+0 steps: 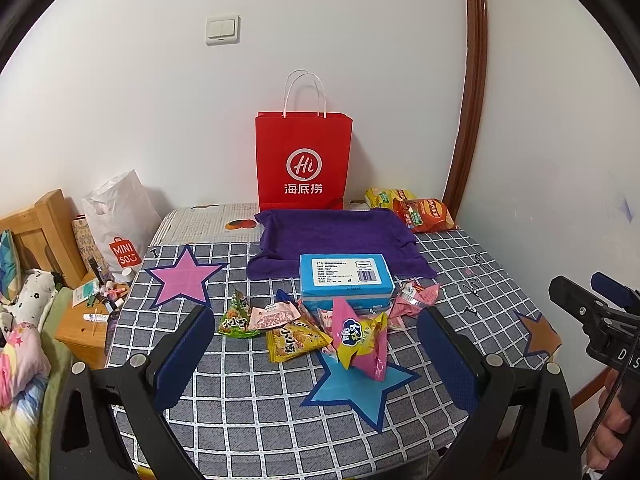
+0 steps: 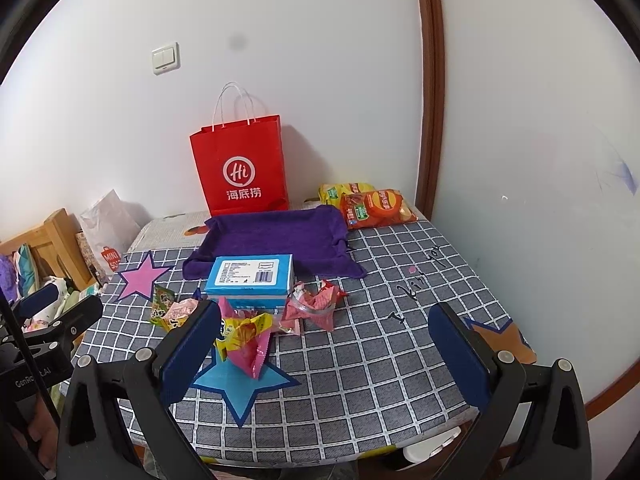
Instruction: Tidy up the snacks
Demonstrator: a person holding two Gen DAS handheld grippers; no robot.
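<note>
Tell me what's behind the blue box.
Behind the blue box lies a purple towel, then a red paper bag against the wall. The towel's part under the box is hidden.

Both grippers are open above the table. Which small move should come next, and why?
Probably lower the left gripper onto the pink and yellow snack packet: it stands nearest between the open fingers, on the blue star, and nothing is held yet.

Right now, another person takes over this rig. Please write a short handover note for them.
Left gripper: open, holding nothing, above the table's near edge.
Right gripper: open, holding nothing.
Small snack packets lie loose in front of the blue box, near the blue star.
Purple towel-lined tray: nothing in it.
Two chip bags lie beside the red Haidilao bag.
Done: nothing visible.
Left: all sorting.
</note>
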